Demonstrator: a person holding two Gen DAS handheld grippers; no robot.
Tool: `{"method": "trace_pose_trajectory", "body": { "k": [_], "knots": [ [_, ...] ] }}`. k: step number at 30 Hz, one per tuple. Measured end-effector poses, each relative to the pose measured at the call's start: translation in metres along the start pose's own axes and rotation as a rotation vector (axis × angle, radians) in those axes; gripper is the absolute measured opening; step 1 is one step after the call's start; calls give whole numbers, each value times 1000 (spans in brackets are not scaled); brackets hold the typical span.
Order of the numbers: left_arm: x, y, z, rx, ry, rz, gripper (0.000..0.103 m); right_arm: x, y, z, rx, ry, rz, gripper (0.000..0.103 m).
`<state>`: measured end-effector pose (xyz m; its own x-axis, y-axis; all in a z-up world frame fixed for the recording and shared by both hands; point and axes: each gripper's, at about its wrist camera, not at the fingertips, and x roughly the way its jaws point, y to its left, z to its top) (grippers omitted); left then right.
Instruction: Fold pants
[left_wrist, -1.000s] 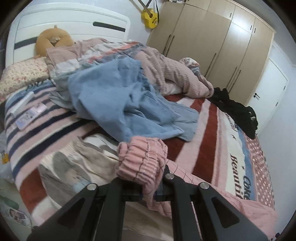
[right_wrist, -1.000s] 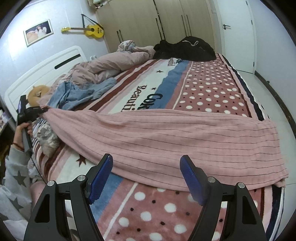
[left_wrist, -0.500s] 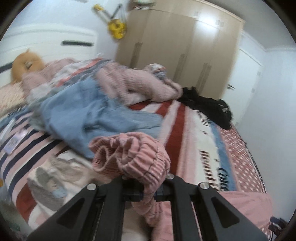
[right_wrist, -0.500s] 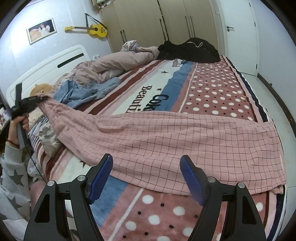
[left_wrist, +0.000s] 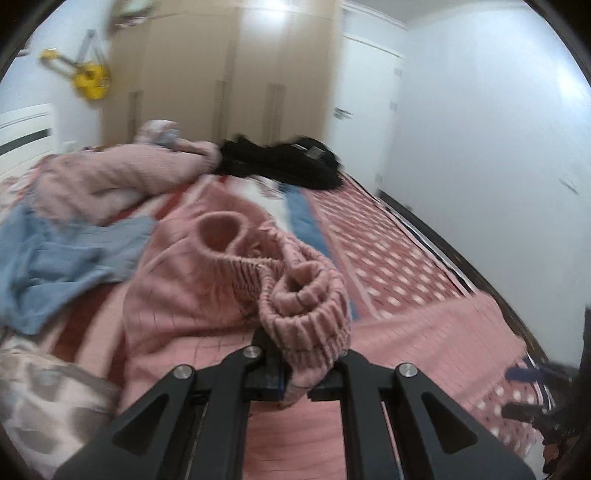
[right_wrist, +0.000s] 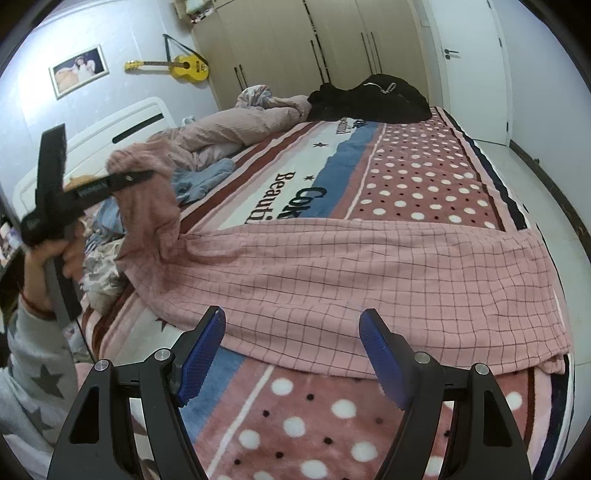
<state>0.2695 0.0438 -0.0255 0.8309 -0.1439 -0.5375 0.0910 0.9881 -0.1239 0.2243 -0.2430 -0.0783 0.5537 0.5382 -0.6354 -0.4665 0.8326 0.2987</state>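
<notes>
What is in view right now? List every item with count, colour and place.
pink checked pants: one, pink, spread across the bed, waistband lifted
blanket: one, pink, white and blue, dotted, covering the bed
pink quilt: one, bunched near the headboard
blue garment: one, light blue, beside the quilt
black clothes: one heap, far end of the bed
guitar: one, yellow, on the wall
framed picture: one, on the wall
wardrobe: one, beige, far wall
door: one, white, right
left gripper: jaws shut on the waistband
right gripper: jaws open, empty, above the pants' near edge
</notes>
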Motion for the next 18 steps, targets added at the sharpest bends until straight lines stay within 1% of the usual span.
{"method": "trace_pose_trajectory", "body": {
  "k": [3,5,7,10,11,13,14,15,16,17,18],
  "knots": [
    [22,-37,-15,68,55,-70,5,-1,-8,-3,14,-1,-5,71],
    [43,-54,-28,95,138,-115,5,-2,-13,-5,29,-1,-6,71],
    [57,-63,-43,115,199,-126,5,-2,-17,-7,38,0,-8,72],
    [68,-68,-56,146,265,-132,7,-2,-21,-9,48,2,-13,72],
    [67,-67,-60,151,279,-137,10,-2,-23,-10,50,5,-13,71],
    [57,-62,-64,161,286,-145,19,0,-25,-10,56,11,-12,71],
    [50,-59,-66,164,281,-147,37,2,-26,-10,59,15,-9,71],
    [41,-54,-66,161,264,-148,66,4,-26,-9,64,21,1,71],
    [27,-46,-66,147,221,-152,76,6,-25,-9,67,25,10,71],
    [16,-41,-66,137,191,-161,78,9,-24,-8,69,29,20,71],
    [6,-32,-65,128,176,-164,78,12,-22,-7,70,31,29,71]
  ]
}}
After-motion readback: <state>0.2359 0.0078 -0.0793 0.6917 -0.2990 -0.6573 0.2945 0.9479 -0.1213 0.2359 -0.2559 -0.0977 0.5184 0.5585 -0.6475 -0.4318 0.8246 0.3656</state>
